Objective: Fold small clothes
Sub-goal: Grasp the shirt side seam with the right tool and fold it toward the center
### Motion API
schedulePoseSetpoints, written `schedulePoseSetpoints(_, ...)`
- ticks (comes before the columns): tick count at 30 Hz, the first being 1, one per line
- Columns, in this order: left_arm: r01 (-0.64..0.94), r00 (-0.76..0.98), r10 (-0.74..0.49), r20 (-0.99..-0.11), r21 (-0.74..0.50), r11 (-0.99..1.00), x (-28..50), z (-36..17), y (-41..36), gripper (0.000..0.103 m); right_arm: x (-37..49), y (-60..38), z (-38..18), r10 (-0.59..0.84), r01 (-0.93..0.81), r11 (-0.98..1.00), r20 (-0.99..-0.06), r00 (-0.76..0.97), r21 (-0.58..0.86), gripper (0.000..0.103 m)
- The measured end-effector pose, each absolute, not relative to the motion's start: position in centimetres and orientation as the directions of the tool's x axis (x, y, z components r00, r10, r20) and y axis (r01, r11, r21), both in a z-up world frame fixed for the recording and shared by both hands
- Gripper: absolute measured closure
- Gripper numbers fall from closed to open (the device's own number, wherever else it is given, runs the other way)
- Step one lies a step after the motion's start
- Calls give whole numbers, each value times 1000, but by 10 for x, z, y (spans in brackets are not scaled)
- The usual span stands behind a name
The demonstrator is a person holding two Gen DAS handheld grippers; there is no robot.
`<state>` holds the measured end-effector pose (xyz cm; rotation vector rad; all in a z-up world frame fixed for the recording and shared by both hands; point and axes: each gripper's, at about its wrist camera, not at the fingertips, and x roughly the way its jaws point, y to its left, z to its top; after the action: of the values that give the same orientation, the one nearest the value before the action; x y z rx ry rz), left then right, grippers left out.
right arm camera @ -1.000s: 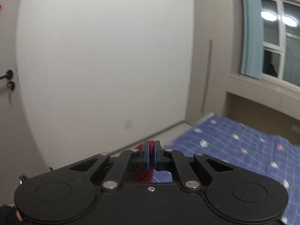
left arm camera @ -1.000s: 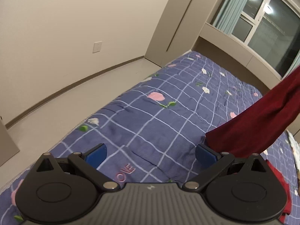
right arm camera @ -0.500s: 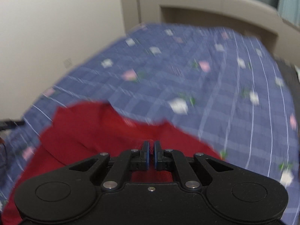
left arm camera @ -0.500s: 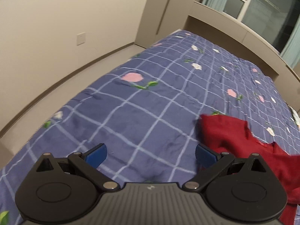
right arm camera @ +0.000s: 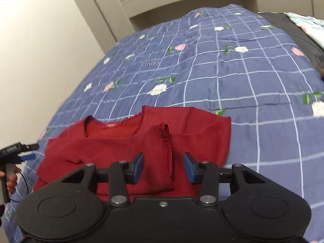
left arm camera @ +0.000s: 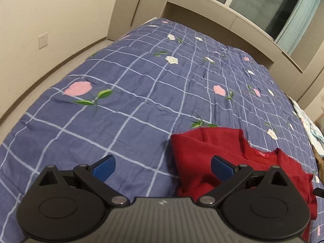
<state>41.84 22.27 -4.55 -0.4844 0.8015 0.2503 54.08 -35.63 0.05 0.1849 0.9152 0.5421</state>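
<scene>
A small red shirt [right arm camera: 129, 139] lies on the blue checked bedspread [right arm camera: 232, 77], collar and label away from me, one sleeve folded over its front. My right gripper [right arm camera: 164, 167] is open just above the folded sleeve's hem, holding nothing. In the left wrist view the shirt [left arm camera: 204, 154] lies at the lower right. My left gripper [left arm camera: 162, 165] is open and empty, with its right finger over the shirt's left edge and its left finger over bare bedspread [left arm camera: 131, 93]. The left gripper also shows at the left edge of the right wrist view [right arm camera: 25, 155].
The bed runs toward a beige headboard ledge [left arm camera: 222, 18] under a window. Floor and a wall with a socket [left arm camera: 43, 40] lie to the left. A pale patterned cloth [right arm camera: 303, 23] lies at the bed's far right edge.
The right gripper lowered the hanging shirt onto the bed and opened, letting go of it. The left gripper moved forward over the bed toward the shirt and stayed open.
</scene>
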Motion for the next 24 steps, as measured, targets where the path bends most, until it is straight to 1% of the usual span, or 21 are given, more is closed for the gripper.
schedulePoseSetpoints(3,-379,661,18,-750,-314,871,421,-51,219,1,530,-356,-1,515,-358,855,-694,503,376,57)
schedulePoseSetpoints(6,-373,653,-7,-757,-330,867,424,-58,219,1,523,-346,-5,493,-365,866,-706,509,342,58)
schedulePoseSetpoints(7,-372,652,-15,-758,-337,865,425,-60,219,2,524,-342,-7,475,-353,876,-715,513,329,58)
schedulePoseSetpoints(9,-365,654,-33,-756,-353,861,429,-62,221,8,529,-338,-12,461,-322,885,-719,519,335,61)
schedulePoseSetpoints(11,-360,649,-47,-759,-361,860,435,-63,222,18,532,-336,-16,463,-301,886,-718,519,354,66)
schedulePoseSetpoints(12,-356,648,-55,-760,-366,860,440,-63,223,21,533,-334,-18,464,-295,885,-719,518,360,68)
schedulePoseSetpoints(13,-352,644,-62,-763,-367,861,445,-63,224,28,534,-332,-19,462,-289,886,-721,516,361,76)
schedulePoseSetpoints(14,-345,637,-72,-767,-368,863,451,-64,224,40,534,-330,-21,459,-286,888,-725,513,360,85)
schedulePoseSetpoints(15,-337,630,-85,-772,-371,865,456,-66,224,52,534,-328,-22,457,-285,889,-727,512,359,88)
schedulePoseSetpoints(16,-332,621,-97,-778,-373,866,461,-68,224,81,533,-327,-23,460,-284,888,-728,509,362,89)
schedulePoseSetpoints(17,-331,614,-102,-783,-373,867,465,-69,224,90,532,-327,-23,459,-280,888,-727,510,365,92)
schedulePoseSetpoints(19,-323,616,-99,-782,-365,873,469,-66,220,98,530,-326,-22,463,-282,886,-720,517,368,94)
schedulePoseSetpoints(22,-289,646,-63,-761,-320,902,466,-52,212,100,525,-329,-15,472,-277,881,-704,531,382,96)
schedulePoseSetpoints(24,-257,678,-53,-733,-305,917,463,-37,211,100,520,-336,-5,497,-251,866,-684,534,433,96)
